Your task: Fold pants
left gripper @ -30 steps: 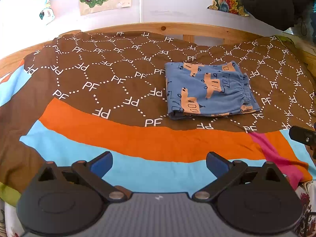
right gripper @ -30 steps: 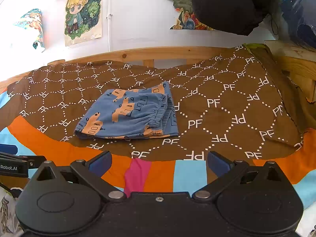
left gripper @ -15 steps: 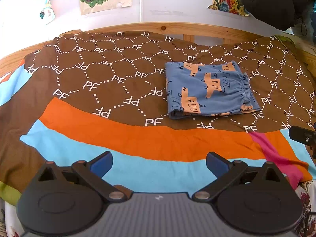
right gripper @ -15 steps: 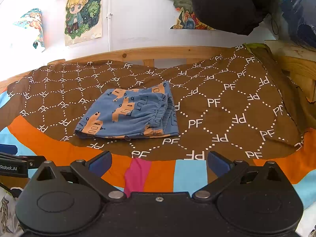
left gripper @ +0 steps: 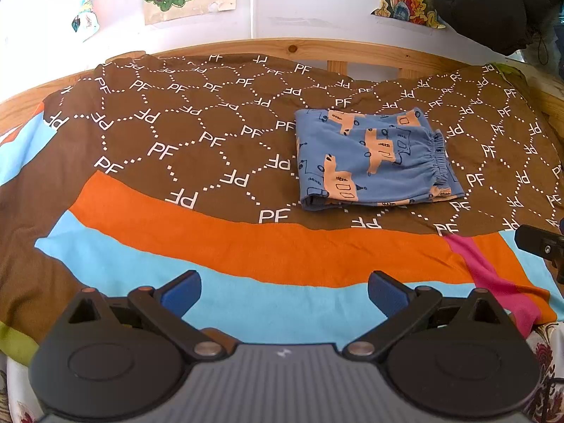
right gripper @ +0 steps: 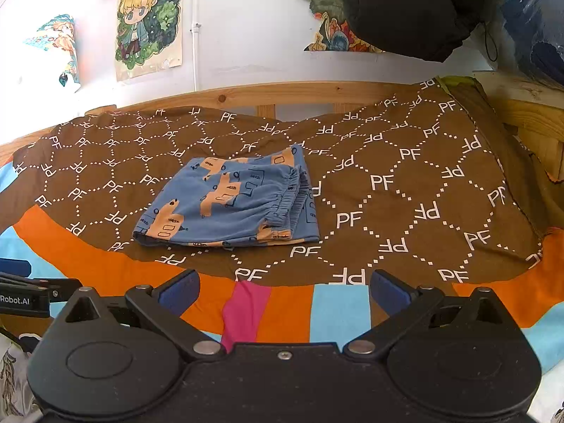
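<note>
Blue pants (left gripper: 373,162) with orange car prints lie folded into a small rectangle on the brown part of the bedspread, the elastic waistband at the right side. In the right wrist view the same pants (right gripper: 229,204) sit ahead and left of centre. My left gripper (left gripper: 283,292) is open over the light-blue stripe near the bed's front edge, well short of the pants, with nothing between its blue pads. My right gripper (right gripper: 282,290) is open too, over the striped border, holding nothing.
A brown bedspread (left gripper: 176,134) with white PF lettering covers the bed, with orange and blue stripes in front. A wooden bed frame (right gripper: 299,93) runs along the white wall with posters. A black garment (right gripper: 416,10) hangs at upper right. The right gripper's edge (left gripper: 539,243) shows in the left view.
</note>
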`<move>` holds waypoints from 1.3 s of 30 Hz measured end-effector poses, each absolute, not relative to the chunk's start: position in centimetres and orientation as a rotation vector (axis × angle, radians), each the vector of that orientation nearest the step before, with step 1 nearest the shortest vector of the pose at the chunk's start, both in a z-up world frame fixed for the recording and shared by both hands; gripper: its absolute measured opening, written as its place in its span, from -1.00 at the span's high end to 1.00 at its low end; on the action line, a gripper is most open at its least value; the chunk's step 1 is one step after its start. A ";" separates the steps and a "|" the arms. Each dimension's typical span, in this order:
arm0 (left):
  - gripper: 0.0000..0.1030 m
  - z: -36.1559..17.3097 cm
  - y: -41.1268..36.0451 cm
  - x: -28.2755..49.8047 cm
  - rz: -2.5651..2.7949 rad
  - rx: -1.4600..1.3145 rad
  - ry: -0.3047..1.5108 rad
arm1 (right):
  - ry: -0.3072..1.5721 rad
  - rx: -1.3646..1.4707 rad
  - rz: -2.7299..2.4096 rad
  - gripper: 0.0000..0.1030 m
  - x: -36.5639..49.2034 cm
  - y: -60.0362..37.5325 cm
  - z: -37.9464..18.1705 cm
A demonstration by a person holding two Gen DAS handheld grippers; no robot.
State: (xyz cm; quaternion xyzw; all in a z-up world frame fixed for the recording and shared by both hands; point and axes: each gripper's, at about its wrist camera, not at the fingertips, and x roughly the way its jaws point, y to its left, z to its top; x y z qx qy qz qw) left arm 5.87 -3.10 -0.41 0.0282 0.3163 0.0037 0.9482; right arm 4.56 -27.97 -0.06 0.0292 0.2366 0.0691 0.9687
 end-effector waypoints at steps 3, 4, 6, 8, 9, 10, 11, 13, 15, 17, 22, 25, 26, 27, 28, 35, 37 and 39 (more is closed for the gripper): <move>-0.99 -0.5 -3.1 5.9 0.015 0.058 0.651 | 0.479 0.059 0.140 -0.99 4.6 -28.0 -0.1; -0.99 -0.4 -3.2 5.9 0.024 0.061 0.656 | 0.479 0.058 0.140 -0.99 4.6 -28.0 -0.1; -0.99 -0.4 -3.4 5.9 0.045 0.081 0.661 | 0.478 0.058 0.140 -0.99 4.6 -28.0 -0.1; -0.99 -0.3 -3.7 5.9 0.064 0.106 0.663 | 0.478 0.058 0.140 -0.99 4.6 -27.9 0.0; -0.99 -0.3 -3.8 6.0 0.071 0.119 0.668 | 0.479 0.058 0.140 -0.99 4.6 -27.9 0.0; -0.99 -0.3 -3.9 6.0 0.075 0.126 0.671 | 0.479 0.059 0.139 -0.99 4.6 -27.9 0.0; -0.99 -0.2 -3.9 6.0 0.074 0.126 0.671 | 0.478 0.059 0.139 -0.99 4.6 -27.9 0.0; -0.99 -0.2 -3.8 5.9 0.062 0.108 0.672 | 0.478 0.059 0.139 -0.99 4.6 -27.9 -0.1; -0.99 -0.1 -3.8 5.8 0.059 0.102 0.671 | 0.479 0.058 0.139 -0.99 4.6 -27.9 0.0; -0.99 0.0 -3.8 5.8 0.062 0.106 0.669 | 0.479 0.058 0.139 -0.99 4.6 -27.9 0.0; -0.99 0.0 -3.7 5.8 0.065 0.104 0.670 | 0.479 0.057 0.138 -0.99 4.5 -27.8 -0.1; -0.99 0.0 -3.6 5.7 0.068 0.105 0.671 | 0.479 0.057 0.137 -0.99 4.5 -27.9 -0.1; -0.99 0.0 -3.6 5.7 0.070 0.106 0.671 | 0.479 0.058 0.138 -0.99 4.5 -27.9 -0.1; -0.99 0.0 -3.6 5.7 0.070 0.106 0.671 | 0.479 0.057 0.138 -0.99 4.5 -27.9 -0.1; -0.99 0.0 -3.6 5.7 0.070 0.106 0.671 | 0.479 0.057 0.138 -0.99 4.5 -27.9 0.0; -0.99 0.0 -3.6 5.7 0.075 0.109 0.671 | 0.480 0.057 0.137 -0.99 4.5 -27.8 -0.1; -0.99 -0.1 -3.6 5.7 0.075 0.109 0.671 | 0.480 0.057 0.137 -0.99 4.5 -27.8 0.0; -0.99 -0.1 -3.6 5.7 0.075 0.108 0.670 | 0.479 0.057 0.137 -0.99 4.5 -27.8 -0.1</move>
